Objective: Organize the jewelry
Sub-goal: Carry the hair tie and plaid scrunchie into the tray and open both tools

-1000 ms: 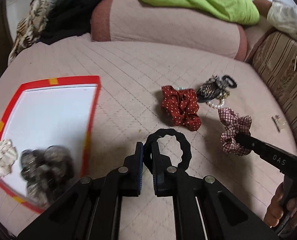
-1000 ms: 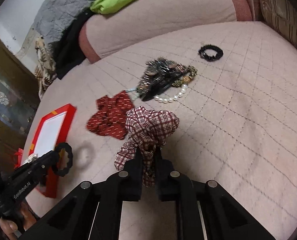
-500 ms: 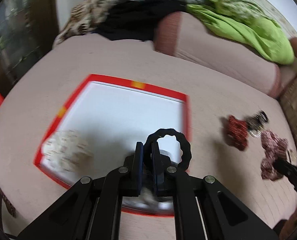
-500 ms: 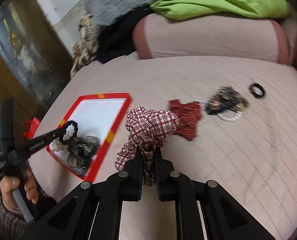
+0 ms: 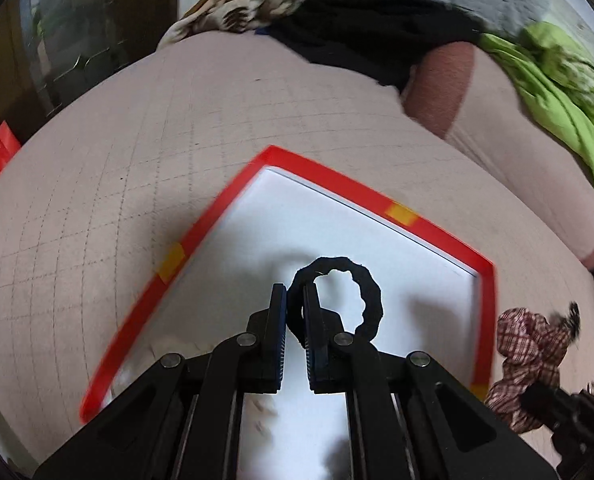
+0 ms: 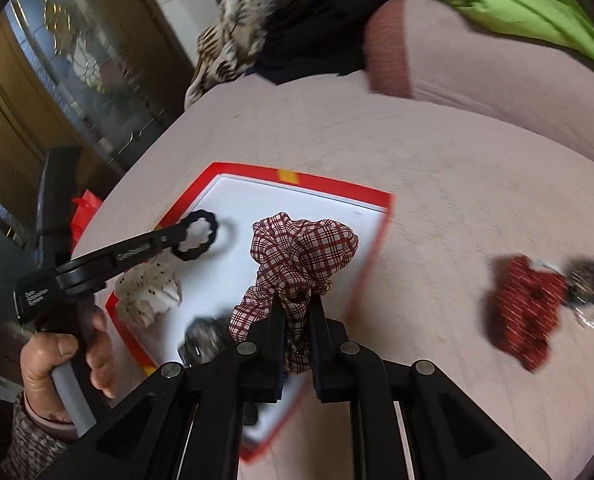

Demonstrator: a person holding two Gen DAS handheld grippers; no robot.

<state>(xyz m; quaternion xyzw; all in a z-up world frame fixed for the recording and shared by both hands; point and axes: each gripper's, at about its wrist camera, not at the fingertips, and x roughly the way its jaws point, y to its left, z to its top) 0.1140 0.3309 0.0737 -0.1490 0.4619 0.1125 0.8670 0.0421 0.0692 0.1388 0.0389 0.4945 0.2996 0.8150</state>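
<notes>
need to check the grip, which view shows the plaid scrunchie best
The right wrist view: the plaid scrunchie sits centred and sharp, pinched between the right gripper fingers over the red-rimmed tray. The left wrist view catches it only at the right edge, blurred.

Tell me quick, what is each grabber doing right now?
Left gripper: shut on the black hair tie, above the red-rimmed tray.
Right gripper: shut on the plaid scrunchie.

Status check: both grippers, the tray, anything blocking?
Left gripper shut on black scrunchie, over tray. Right gripper shut on plaid scrunchie, over tray edge. Nothing blocking; white scrunchie already in tray.
</notes>
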